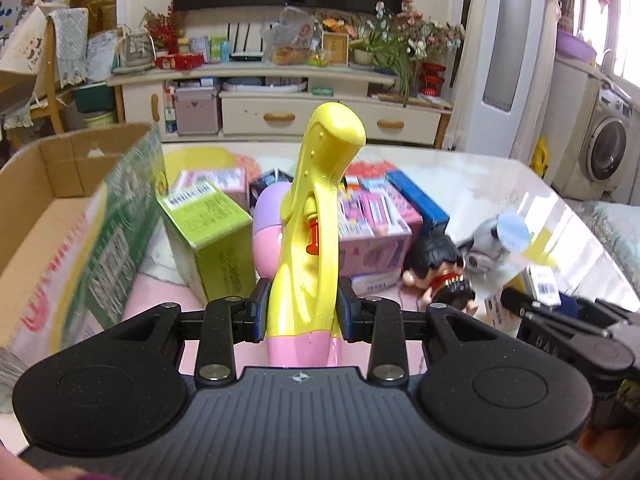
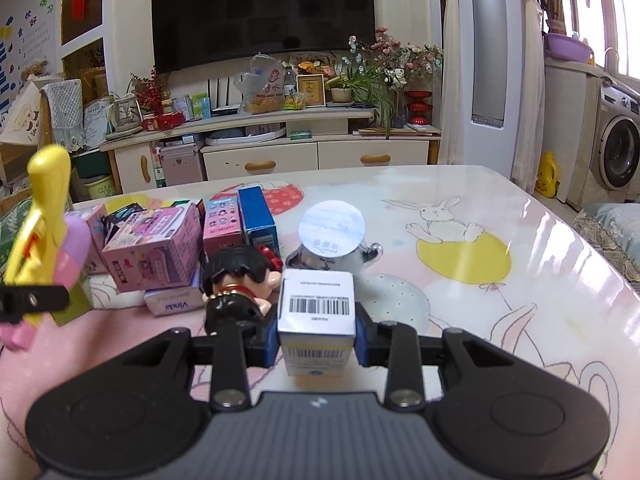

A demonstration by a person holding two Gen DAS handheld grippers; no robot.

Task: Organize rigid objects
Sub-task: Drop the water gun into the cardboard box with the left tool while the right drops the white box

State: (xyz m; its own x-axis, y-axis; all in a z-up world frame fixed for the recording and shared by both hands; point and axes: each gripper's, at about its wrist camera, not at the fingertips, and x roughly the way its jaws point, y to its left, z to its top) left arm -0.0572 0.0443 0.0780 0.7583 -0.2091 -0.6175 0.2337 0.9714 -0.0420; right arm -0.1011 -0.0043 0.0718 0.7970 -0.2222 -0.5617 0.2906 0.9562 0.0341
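Observation:
A yellow and pink toy water gun (image 1: 316,216) stands upright between the pads of my left gripper (image 1: 303,309), which is shut on its lower body, lifted above the table. The same toy (image 2: 40,208) shows at the left edge of the right wrist view. My right gripper (image 2: 317,334) is shut on a small white box with a barcode (image 2: 317,306), held just over the table. An open cardboard box (image 1: 60,200) sits to the left of the toy. A black-haired doll figure (image 2: 236,280) lies just left of the white box.
Several small boxes crowd the table's middle: a green one (image 1: 208,232), pink ones (image 2: 156,252) and a blue one (image 2: 258,216). A sealed cup with a round white lid (image 2: 331,230) lies behind the white box. The table's right side with the rabbit cloth (image 2: 460,248) carries nothing.

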